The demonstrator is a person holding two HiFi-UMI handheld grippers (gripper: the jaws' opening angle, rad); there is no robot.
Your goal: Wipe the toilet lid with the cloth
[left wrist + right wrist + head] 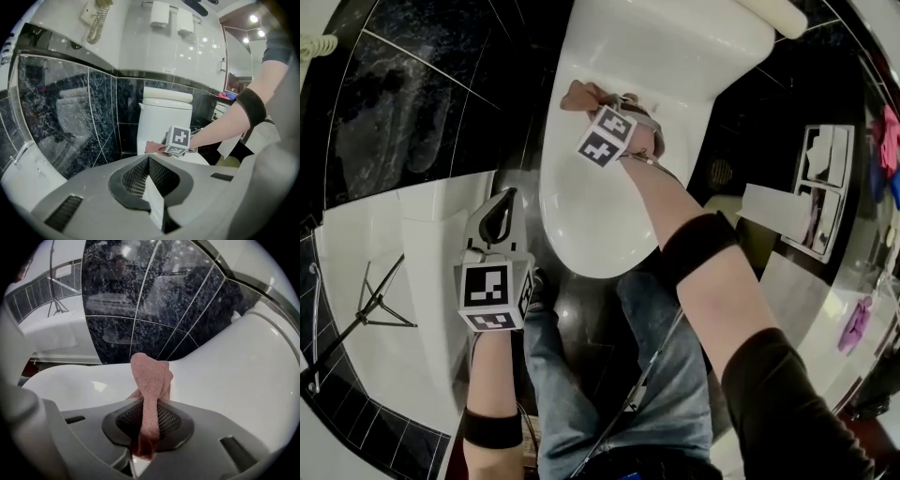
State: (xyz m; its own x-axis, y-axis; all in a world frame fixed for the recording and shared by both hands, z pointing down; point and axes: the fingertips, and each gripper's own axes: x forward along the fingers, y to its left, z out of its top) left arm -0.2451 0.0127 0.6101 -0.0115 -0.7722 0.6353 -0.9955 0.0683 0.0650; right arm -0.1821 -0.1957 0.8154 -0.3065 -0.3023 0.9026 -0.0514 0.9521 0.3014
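Only print-like marks in view: black-and-white square codes on the marker cube [492, 286] of the left gripper [497, 217] and the one [607, 136] on the right gripper [602, 105]. They are patterns, not letters. The white wall rack [823, 187] at the right holds sheets, with any print too small to read. The wall phone [96, 16] with coiled cord is cut off by the frame top, its face not legible.

Right gripper [149, 409]: jaws narrow, clamped on the pink cloth [150, 376]. The cloth runs down between the pads and bunches up past the tips. In the head view the cloth [577, 94] sits at the rear left edge of the closed toilet lid [572, 206], just in front of the tank [675, 37]. The gripper covers the contact spot, so whether the cloth presses on the lid can't be told. The left gripper view shows the same: cloth [152, 147] low against the tank [164, 122].

Left gripper [148, 164]: jaws together, nothing in them. It is held off the lid's left side, well apart from the cloth.

The right forearm with its black sleeve [698, 248] hides the lid's right half. The person's jeans [666, 375] cover the floor below the lid. Black marbled tiles [412, 94] carry blurry reflections. The thin black stand [375, 300] on the white ledge [403, 244] is hard to identify. The pink items [886, 141] are cut off at the right rim.
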